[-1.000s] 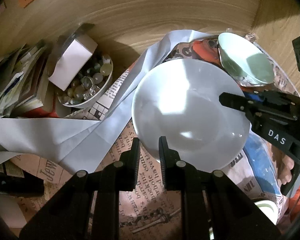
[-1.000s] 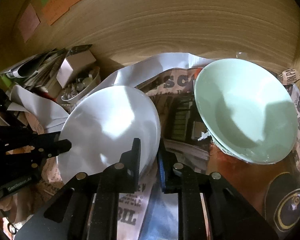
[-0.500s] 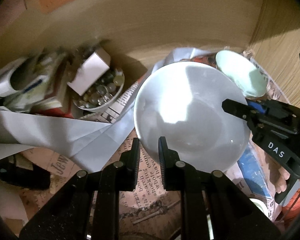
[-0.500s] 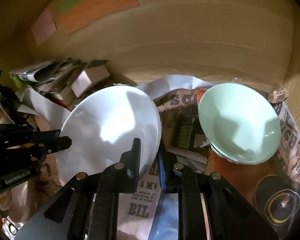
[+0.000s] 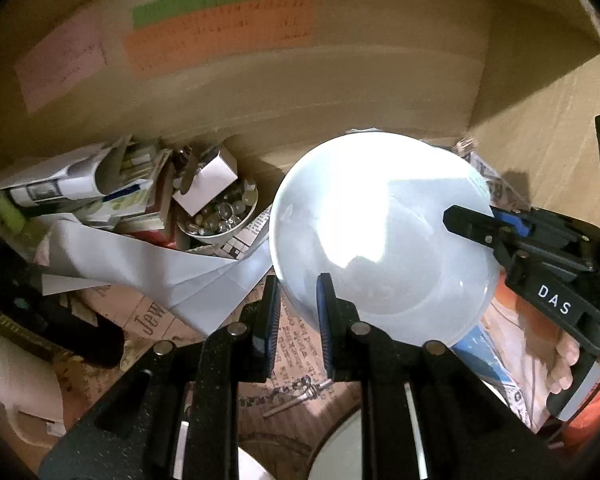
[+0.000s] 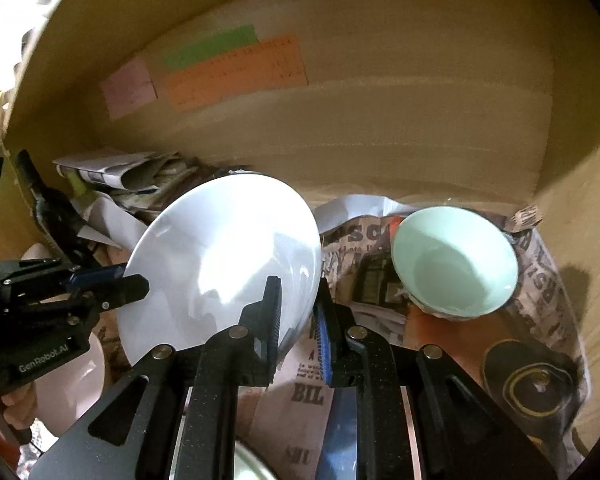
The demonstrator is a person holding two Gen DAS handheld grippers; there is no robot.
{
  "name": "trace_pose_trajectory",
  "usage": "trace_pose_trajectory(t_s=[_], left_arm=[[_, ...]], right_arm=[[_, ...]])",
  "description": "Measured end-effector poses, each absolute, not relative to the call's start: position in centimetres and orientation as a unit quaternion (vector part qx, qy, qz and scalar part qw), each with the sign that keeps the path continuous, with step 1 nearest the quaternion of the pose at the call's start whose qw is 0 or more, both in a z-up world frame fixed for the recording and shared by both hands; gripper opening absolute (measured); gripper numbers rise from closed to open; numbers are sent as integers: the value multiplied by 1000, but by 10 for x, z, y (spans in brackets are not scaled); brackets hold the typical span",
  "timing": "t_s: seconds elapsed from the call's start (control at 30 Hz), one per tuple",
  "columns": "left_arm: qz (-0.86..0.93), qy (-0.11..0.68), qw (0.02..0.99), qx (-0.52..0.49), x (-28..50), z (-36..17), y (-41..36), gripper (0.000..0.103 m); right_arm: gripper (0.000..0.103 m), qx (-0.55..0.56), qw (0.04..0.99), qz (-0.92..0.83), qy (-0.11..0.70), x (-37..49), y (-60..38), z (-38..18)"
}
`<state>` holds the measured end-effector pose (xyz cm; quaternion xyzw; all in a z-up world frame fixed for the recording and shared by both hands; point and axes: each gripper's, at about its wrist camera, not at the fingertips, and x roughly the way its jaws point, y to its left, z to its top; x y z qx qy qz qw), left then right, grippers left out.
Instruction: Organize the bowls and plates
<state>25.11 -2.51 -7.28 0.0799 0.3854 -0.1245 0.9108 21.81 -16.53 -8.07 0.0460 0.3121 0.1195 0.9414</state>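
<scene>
Two hand-held tongs share one white plate (image 5: 380,236). The left tongs (image 5: 298,312) pinch its near rim; the right tongs (image 6: 298,312) clamp the opposite edge, steadying it tilted above newspaper (image 6: 352,240). A green bowl (image 6: 454,260) rests beyond the right tongs.

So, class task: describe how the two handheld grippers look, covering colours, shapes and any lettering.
Both are black two-finger tools. The left gripper has flat parallel fingers with blue ribbed pads and round silver pivot pins; its body reads "GenRobot.AI" in white. The right gripper is built the same, with "DAS" in white on its body and a grey handle.
</scene>
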Motion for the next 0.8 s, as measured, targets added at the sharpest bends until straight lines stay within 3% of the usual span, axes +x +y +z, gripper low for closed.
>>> trace_pose_trajectory(t_s=[0.8], left_arm=[[-90,331,937,69,155,-63,14,17]], right_arm=[[16,16,949,147,278,147,-108,-62]])
